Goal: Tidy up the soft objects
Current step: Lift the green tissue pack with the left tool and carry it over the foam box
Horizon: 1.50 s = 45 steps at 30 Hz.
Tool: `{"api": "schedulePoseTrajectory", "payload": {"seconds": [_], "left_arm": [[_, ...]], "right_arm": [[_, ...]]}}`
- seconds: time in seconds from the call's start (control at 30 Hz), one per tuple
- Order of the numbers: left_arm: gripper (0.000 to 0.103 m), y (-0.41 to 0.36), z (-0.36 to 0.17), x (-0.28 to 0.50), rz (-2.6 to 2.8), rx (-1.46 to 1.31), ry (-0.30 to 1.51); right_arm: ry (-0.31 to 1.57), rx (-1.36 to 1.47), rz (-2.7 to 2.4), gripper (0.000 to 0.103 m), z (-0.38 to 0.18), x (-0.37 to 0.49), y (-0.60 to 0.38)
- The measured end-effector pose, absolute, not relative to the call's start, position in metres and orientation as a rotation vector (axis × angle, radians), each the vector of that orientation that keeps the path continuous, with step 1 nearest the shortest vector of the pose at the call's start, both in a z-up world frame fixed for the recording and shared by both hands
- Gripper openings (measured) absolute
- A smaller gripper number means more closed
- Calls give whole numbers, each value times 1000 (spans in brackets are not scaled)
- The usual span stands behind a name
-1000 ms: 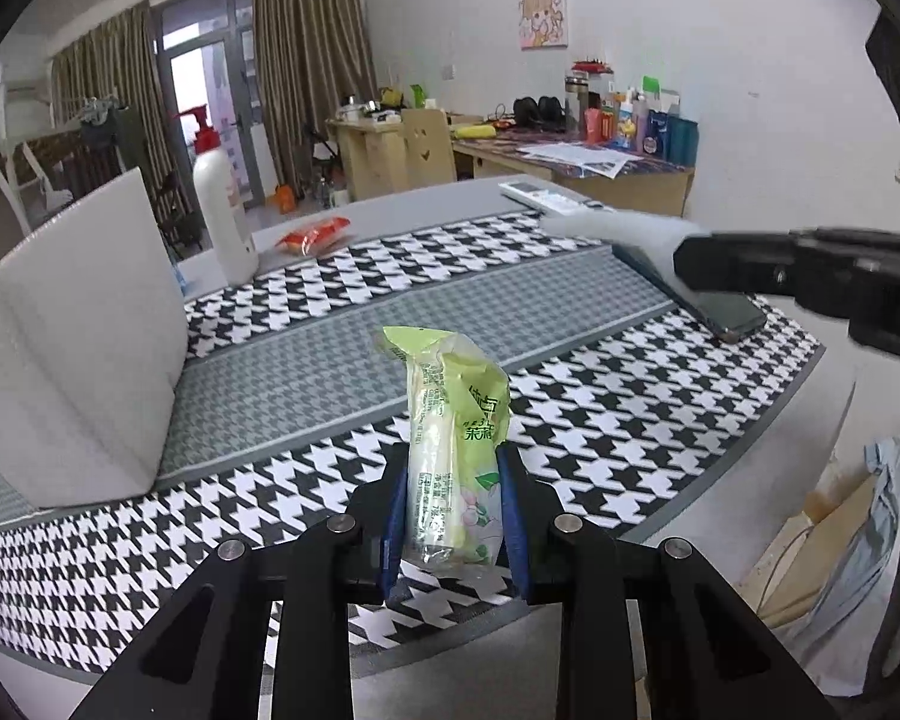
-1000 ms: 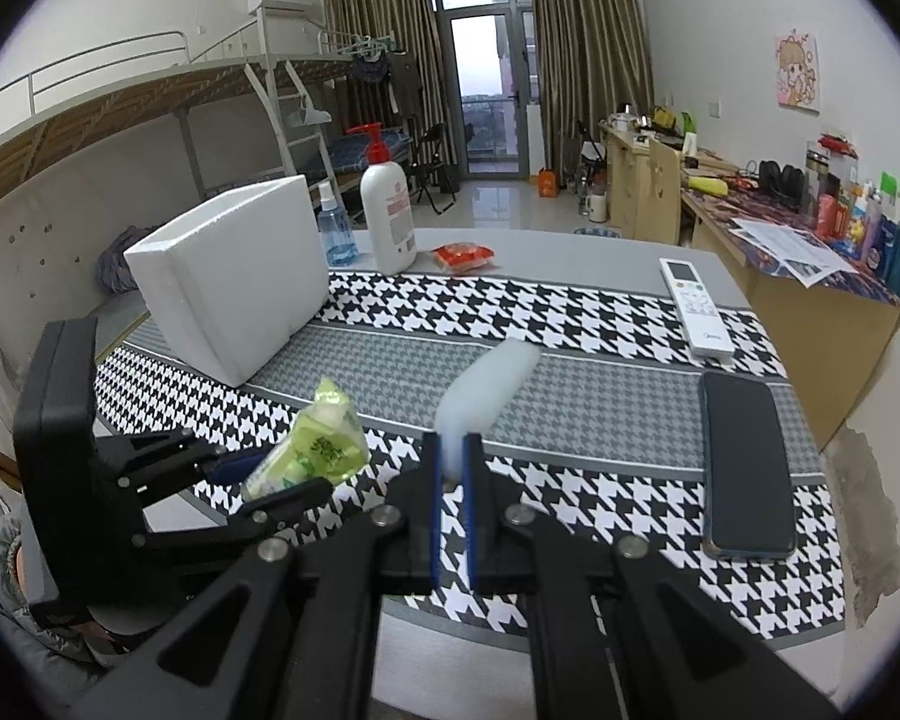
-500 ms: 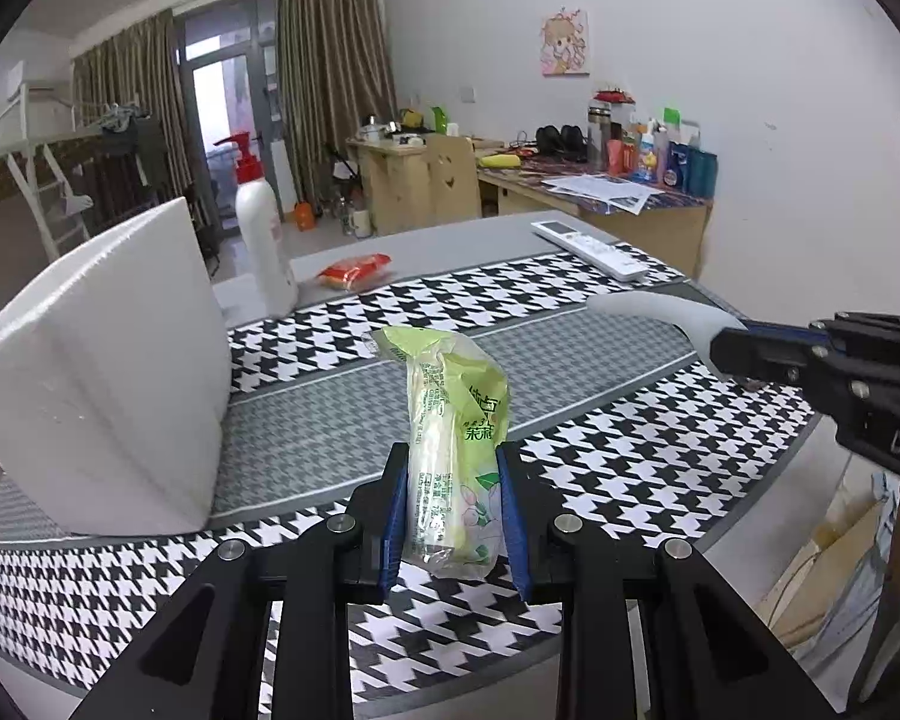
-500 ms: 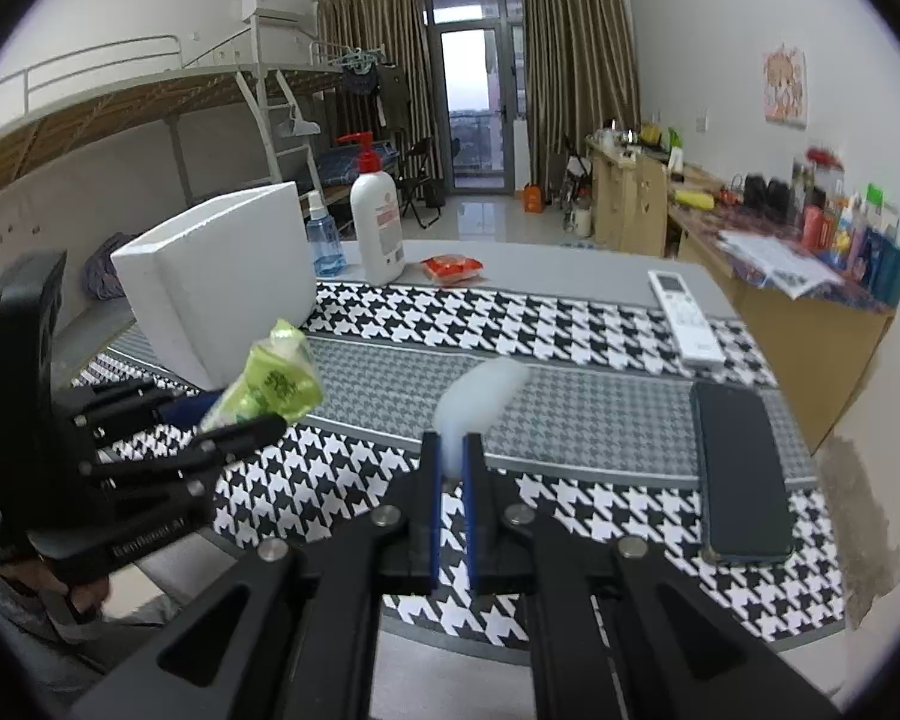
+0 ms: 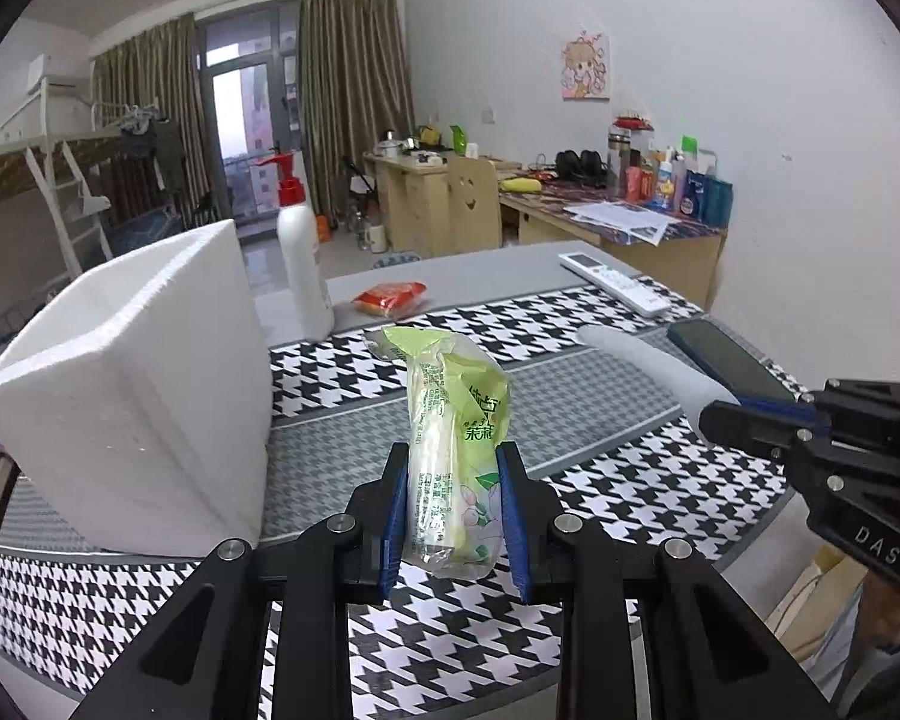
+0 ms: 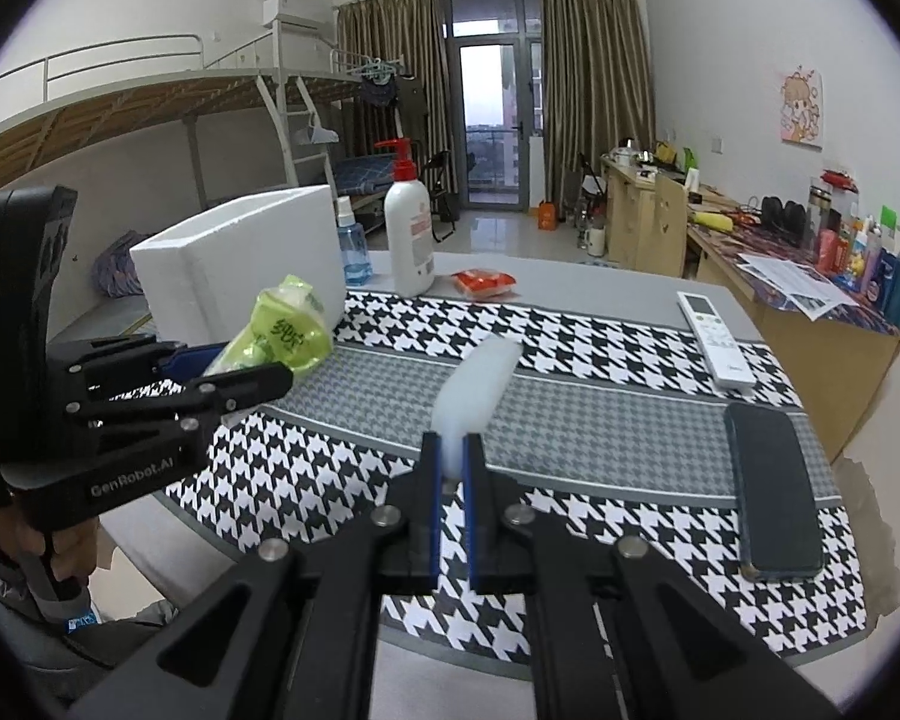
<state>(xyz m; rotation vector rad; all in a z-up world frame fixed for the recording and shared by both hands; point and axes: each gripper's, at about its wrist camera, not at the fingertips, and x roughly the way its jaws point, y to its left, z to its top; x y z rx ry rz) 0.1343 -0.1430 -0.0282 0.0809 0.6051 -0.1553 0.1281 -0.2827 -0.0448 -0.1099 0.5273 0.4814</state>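
Note:
My left gripper (image 5: 453,468) is shut on a green tissue pack (image 5: 456,438), held upright above the houndstooth table runner (image 5: 600,480). In the right wrist view the same green tissue pack (image 6: 282,330) sticks out of the left gripper (image 6: 234,369) at the left. My right gripper (image 6: 453,450) is shut on a white foam piece (image 6: 477,390) that juts forward over the runner; this white foam piece (image 5: 648,369) also shows in the left wrist view, at the right gripper (image 5: 726,414). A white foam box (image 5: 132,396) stands on the table's left, close in front of the tissue pack.
A white pump bottle (image 6: 410,234), a blue spray bottle (image 6: 352,252) and a red packet (image 6: 485,282) sit at the table's far side. A remote (image 6: 714,339) and a dark phone (image 6: 771,498) lie on the right. A cluttered desk (image 6: 810,276) lines the right wall.
Both grippers have shifted left toward the foam box while keeping their loads. The left gripper has also risen, so the box now looms larger and nearer in its view.

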Motion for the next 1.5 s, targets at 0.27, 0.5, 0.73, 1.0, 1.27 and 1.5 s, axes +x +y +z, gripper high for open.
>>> {"api": "schedulePoseTrajectory", "payload": {"seconds": [0.27,0.5,0.73,1.0,1.27,1.5], "left_arm": [[29,-130,-23,134,-117,66,575],[29,-119,-20,131,-91,51,546],[29,-112,-16,129,-92,37,525],[29,-98,-11,124,-86,46,490],[29,-84,-6,117,-95,46,464],[29,-74,2,109,-102,54,428]], "right_arm": [[487,-118,374,8,-42,128,-266],[459,-120,312,8,-39,130,-255],[429,-132,273,8,-36,130,-241],[408,-131,283,8,-31,126,-225],[393,-135,281,8,-24,119,-211],[371,-131,277,8,-17,115,-200]]}}
